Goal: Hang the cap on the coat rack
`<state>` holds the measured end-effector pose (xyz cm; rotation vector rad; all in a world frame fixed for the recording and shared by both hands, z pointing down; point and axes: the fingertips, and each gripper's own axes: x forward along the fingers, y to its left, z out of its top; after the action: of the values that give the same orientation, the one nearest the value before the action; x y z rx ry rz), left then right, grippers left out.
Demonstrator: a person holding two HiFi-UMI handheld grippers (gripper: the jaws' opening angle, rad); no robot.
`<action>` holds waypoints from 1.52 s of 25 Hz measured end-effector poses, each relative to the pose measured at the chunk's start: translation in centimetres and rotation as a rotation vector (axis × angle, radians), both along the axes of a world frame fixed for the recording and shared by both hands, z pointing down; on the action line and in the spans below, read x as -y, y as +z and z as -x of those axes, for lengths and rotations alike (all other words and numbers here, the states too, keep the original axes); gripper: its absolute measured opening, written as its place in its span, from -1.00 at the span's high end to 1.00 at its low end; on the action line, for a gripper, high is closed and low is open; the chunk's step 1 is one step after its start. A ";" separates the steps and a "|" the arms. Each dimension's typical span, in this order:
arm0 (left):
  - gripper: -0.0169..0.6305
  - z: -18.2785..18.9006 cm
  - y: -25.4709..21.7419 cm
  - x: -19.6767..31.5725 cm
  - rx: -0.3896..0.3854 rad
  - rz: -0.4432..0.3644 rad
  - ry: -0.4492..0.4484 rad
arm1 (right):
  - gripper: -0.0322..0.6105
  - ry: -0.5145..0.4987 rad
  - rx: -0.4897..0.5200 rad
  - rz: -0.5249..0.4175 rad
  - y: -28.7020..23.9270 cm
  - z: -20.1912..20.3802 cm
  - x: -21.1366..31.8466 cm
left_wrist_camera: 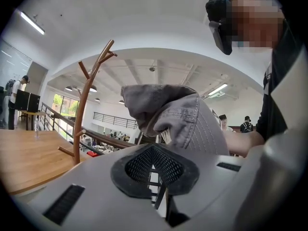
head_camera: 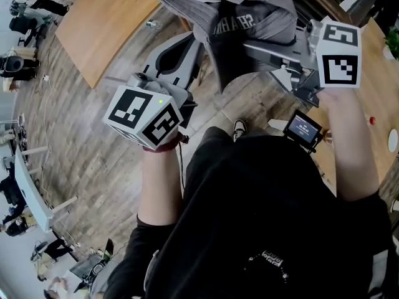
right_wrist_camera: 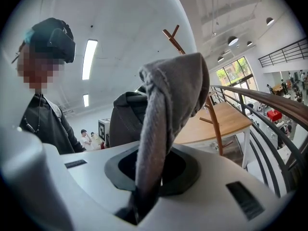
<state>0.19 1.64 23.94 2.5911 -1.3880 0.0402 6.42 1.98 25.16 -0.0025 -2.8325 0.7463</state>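
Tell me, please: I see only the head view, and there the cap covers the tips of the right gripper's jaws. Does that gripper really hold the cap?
Observer: Yes. In the right gripper view, the right gripper has its jaws closed on a grey fold of the cap.
Operator: And the coat rack? I cannot make it out.
Observer: The left gripper view shows the coat rack standing upright by a wooden table. The cap does not touch it.
Operator: Is a peg free?
Observer: The pegs that show there are all bare.
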 end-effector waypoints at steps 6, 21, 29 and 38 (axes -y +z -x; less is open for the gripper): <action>0.94 1.0 -1.4 -0.5 0.008 -0.004 -0.018 | 0.71 -0.006 0.008 0.000 -1.1 0.4 -0.5; 0.94 -0.1 0.5 2.7 -0.005 -0.032 0.072 | 0.71 0.080 -0.003 -0.018 1.3 -0.7 1.4; 0.94 8.2 0.6 13.9 0.000 -0.031 0.094 | 0.71 0.079 0.003 -0.024 1.0 8.1 12.5; 0.94 11.9 -1.3 16.7 0.013 -0.052 0.148 | 0.71 0.116 0.010 -0.048 -1.4 11.8 14.8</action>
<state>-11.72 -15.01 22.61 2.7361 -1.2149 0.0439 -5.37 -12.84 23.77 0.1674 -2.8797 0.7036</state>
